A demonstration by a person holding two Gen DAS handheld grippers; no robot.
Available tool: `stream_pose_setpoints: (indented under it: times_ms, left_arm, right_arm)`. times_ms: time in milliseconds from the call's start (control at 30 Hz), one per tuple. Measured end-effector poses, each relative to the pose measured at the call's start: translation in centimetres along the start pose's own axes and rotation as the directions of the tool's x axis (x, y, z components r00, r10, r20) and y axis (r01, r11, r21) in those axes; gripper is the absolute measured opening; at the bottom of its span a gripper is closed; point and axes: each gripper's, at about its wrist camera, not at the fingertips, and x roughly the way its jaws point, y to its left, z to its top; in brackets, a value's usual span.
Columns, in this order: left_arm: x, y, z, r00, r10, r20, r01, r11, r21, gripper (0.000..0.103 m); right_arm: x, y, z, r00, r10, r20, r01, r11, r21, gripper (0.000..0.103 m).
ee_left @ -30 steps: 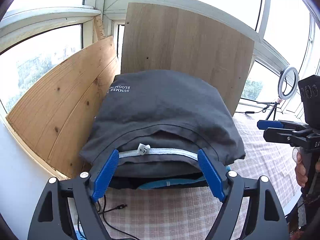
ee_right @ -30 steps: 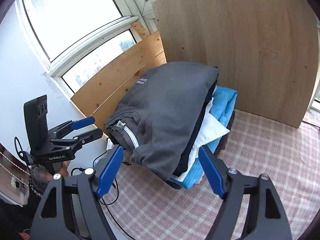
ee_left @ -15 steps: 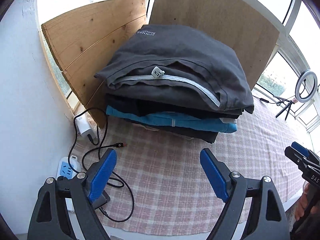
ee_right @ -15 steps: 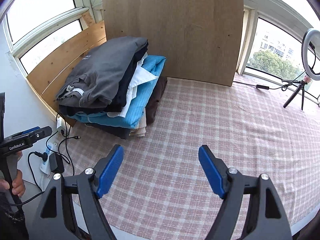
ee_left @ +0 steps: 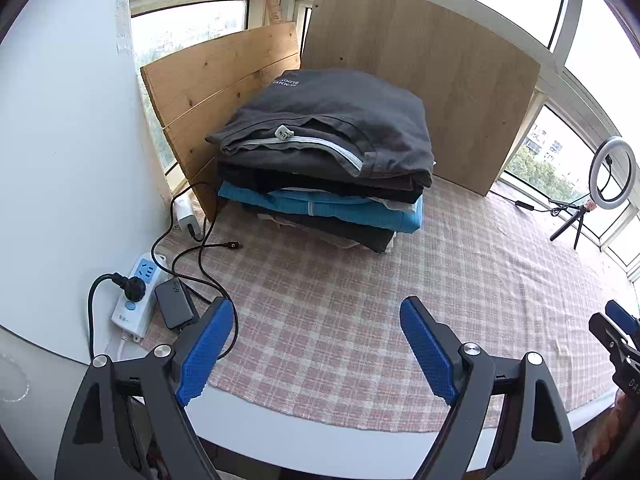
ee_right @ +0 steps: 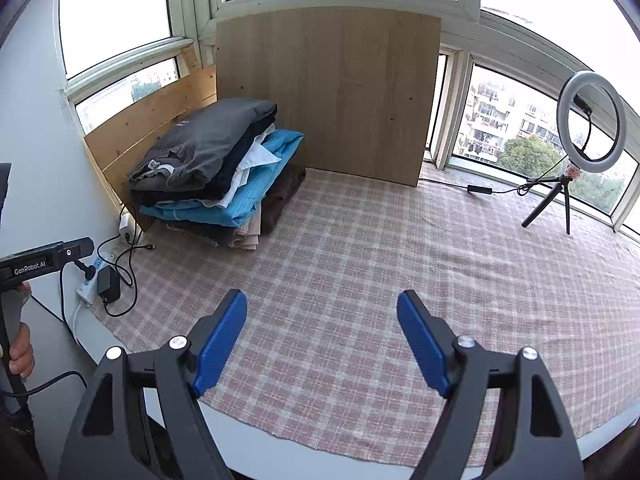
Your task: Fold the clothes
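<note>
- Left wrist view: left gripper [ee_left: 316, 344] jaws apart, nothing between them, above a pink checked cloth [ee_left: 340, 280] covering the table.
- Stack of folded clothes [ee_left: 328, 160] sits in the far left corner of the cloth, a dark grey garment [ee_left: 332, 120] on top, against two wooden boards [ee_left: 420, 80].
- Power strip [ee_left: 138, 292], black adapter [ee_left: 174, 304] and cables lie just beside the cloth's left edge, near a white wall.
- Right wrist view: right gripper [ee_right: 322, 340] jaws likewise apart and empty.
- Only this view shows the whole ring light [ee_right: 590, 120] tripod, the buildings outside, and a hand [ee_right: 20, 354] gripping the left gripper's handle.
</note>
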Motion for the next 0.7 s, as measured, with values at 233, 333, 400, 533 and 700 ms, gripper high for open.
stream_pose_setpoints:
  times_ms: [233, 333, 400, 533, 700]
  left_arm:
    - [-3.5, -4.5, -4.4, 1.0, -0.011, 0.015, 0.01, 1.0, 0.01, 0.085]
    - [-4.5, -5.4, -5.8, 1.0, -0.003, 0.022, 0.003, 1.0, 0.005, 0.086]
    - [-5.1, -5.9, -6.7, 1.0, 0.0, 0.025, 0.0, 1.0, -0.001, 0.086]
    - [-6.8, -6.6, -8.2, 0.997, 0.027, 0.078, -0.028, 1.0, 0.011, 0.086]
    - [-7.6, -6.6, -9.0, 0.998, 0.02, 0.066, -0.019, 1.0, -0.019, 0.086]
  right_arm:
    - [-2.7, -3.2, -3.8, 1.0, 0.028, 0.007, -0.028, 0.999, -0.024, 0.077]
    - [-3.4, -4.0, -5.1, 0.999, 0.033, 0.005, -0.033, 0.999, -0.035, 0.077]
    - [-3.7, -4.4, -5.8, 0.999, 0.036, 0.002, -0.036, 0.998, -0.044, 0.077]
    - [-4.6, -4.9, -6.6, 0.999, 0.047, 0.008, -0.047, 0.998, -0.052, 0.077]
    - [-5.3, -5.2, -7.3, 0.998, 0.057, 0.014, -0.056, 0.997, -0.06, 0.077]
